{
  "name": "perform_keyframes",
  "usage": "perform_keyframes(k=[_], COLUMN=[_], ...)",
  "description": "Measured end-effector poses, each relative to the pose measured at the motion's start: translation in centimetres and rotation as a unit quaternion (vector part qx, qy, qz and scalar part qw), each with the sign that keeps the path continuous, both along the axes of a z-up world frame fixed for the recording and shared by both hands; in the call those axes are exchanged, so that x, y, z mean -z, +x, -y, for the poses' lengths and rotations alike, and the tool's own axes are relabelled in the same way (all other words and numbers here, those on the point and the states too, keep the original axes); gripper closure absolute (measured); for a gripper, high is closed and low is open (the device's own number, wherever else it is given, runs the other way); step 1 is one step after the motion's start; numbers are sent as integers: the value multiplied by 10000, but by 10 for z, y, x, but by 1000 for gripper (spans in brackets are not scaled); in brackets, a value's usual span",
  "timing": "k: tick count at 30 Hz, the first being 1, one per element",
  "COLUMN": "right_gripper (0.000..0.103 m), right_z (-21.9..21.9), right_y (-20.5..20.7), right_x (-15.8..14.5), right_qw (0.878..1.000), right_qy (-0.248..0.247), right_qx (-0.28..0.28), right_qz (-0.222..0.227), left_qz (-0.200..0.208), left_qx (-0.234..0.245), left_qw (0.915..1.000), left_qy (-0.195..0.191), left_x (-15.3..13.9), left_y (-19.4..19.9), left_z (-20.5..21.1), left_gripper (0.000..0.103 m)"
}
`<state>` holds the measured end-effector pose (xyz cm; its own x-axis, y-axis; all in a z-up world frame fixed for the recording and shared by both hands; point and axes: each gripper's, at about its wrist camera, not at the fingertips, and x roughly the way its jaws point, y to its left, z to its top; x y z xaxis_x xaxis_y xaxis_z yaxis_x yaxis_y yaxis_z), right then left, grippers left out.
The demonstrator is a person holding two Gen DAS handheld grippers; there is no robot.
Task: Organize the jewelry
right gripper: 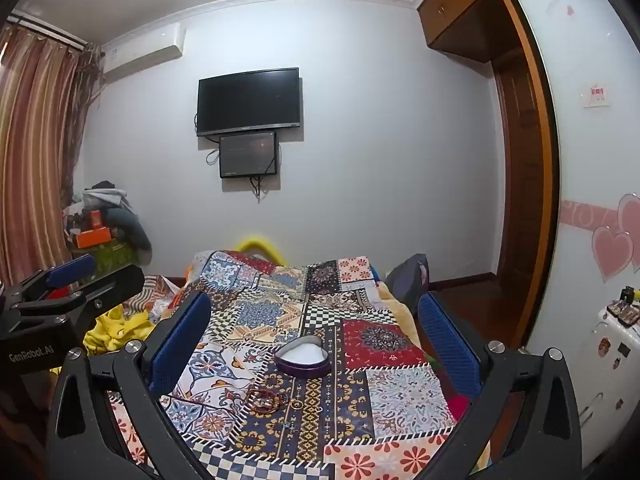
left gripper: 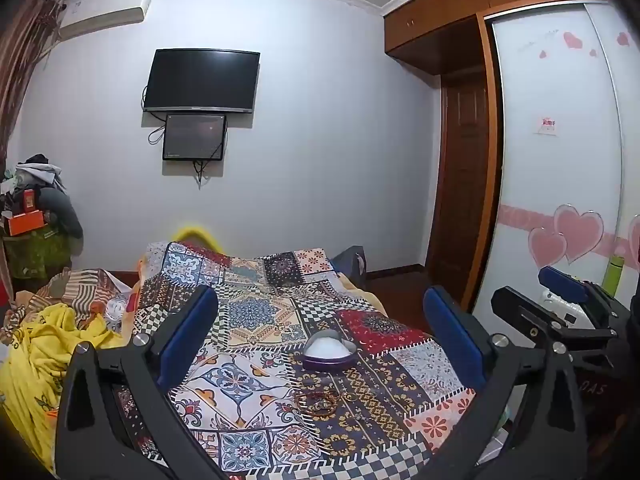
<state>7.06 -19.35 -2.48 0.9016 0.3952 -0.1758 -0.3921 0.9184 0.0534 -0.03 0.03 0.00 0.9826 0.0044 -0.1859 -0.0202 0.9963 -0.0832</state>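
Note:
A purple heart-shaped jewelry box (left gripper: 329,354) with a white lining lies open on the patchwork bedspread (left gripper: 248,320); it also shows in the right wrist view (right gripper: 303,357). In front of it lie reddish-brown bangles (left gripper: 316,402) and a small gold ring (left gripper: 351,397); the bangles (right gripper: 267,399) and ring (right gripper: 297,403) show in the right wrist view too. My left gripper (left gripper: 320,312) is open and empty, held above the bed short of the jewelry. My right gripper (right gripper: 314,316) is open and empty, beside the left one.
A yellow cloth (left gripper: 44,352) and striped bedding lie at the bed's left. A cluttered pile (right gripper: 100,224) stands by the curtain. A wardrobe with heart stickers (left gripper: 560,200) and a wooden door (left gripper: 464,184) are on the right. A TV (left gripper: 202,80) hangs on the far wall.

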Motion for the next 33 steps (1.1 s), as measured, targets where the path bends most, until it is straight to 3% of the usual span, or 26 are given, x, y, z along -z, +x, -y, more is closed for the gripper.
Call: perform_keyframes(k=[33], right_gripper=[0], right_z=[-1], right_y=[5], right_x=[6], right_qw=[10000], right_qy=[16], right_qx=[3], right_qz=[-96], left_qz=[-115], left_qx=[-24], left_qw=[9999], left_qy=[-32], left_x=[6], left_y=[7], left_z=[-6], left_gripper=[0])
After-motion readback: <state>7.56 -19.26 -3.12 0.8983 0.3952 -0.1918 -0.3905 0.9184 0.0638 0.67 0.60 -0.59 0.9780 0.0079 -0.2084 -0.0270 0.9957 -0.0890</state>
